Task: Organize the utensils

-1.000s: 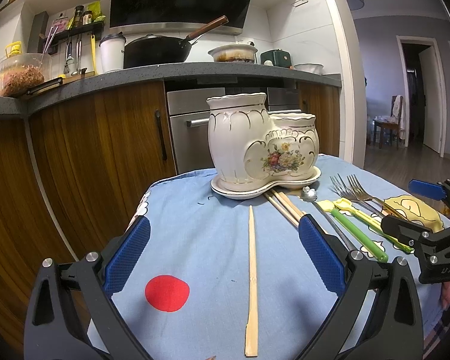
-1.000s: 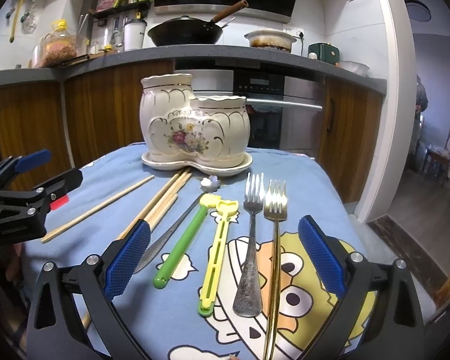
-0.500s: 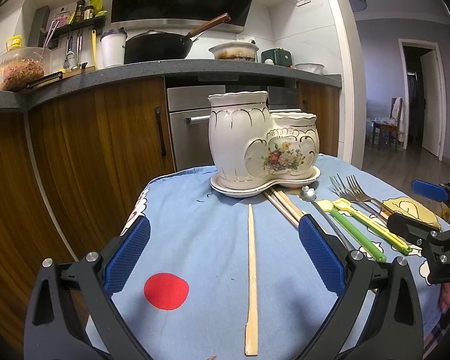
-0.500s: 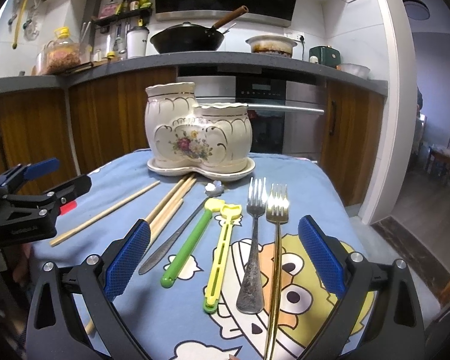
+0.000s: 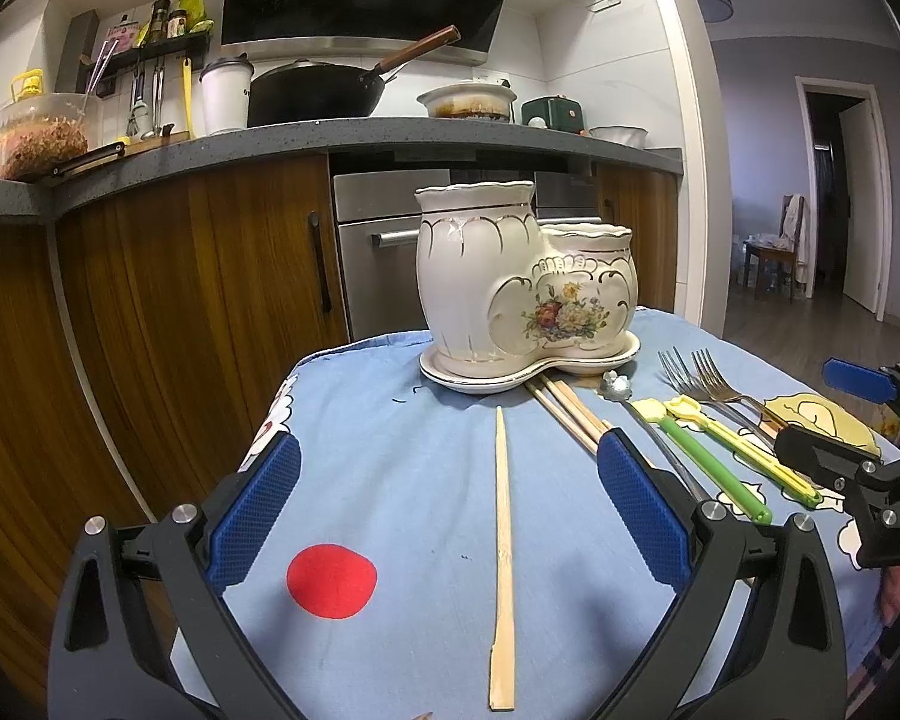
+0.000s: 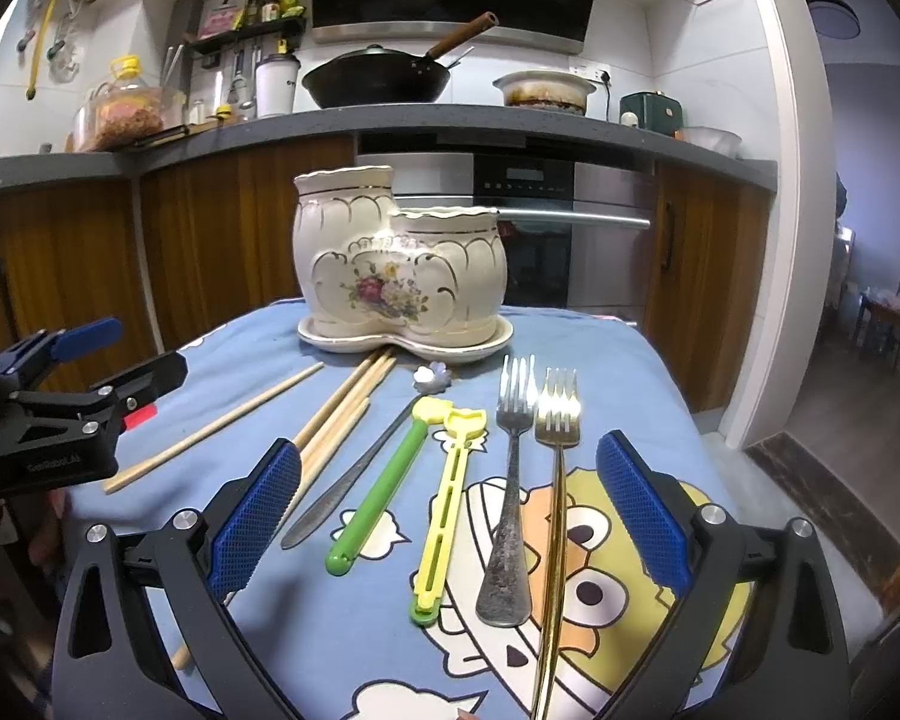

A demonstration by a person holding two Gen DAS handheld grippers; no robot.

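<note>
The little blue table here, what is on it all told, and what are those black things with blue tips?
Ceramic holder: one, cream with flowers, two compartments, on its saucer at the table's far side.
Chopsticks: a bundle plus one lone stick, pale wood, left of centre.
Knife: one, dull silver.
Green stick: one, yellow top.
Yellow stick: one, slotted.
Forks: two, one tarnished silver, one gold, on the right.
Tablecloth: one, blue, cartoon prints.
Left tongs: open, holding nothing.
Right tongs: open, holding nothing.
</note>
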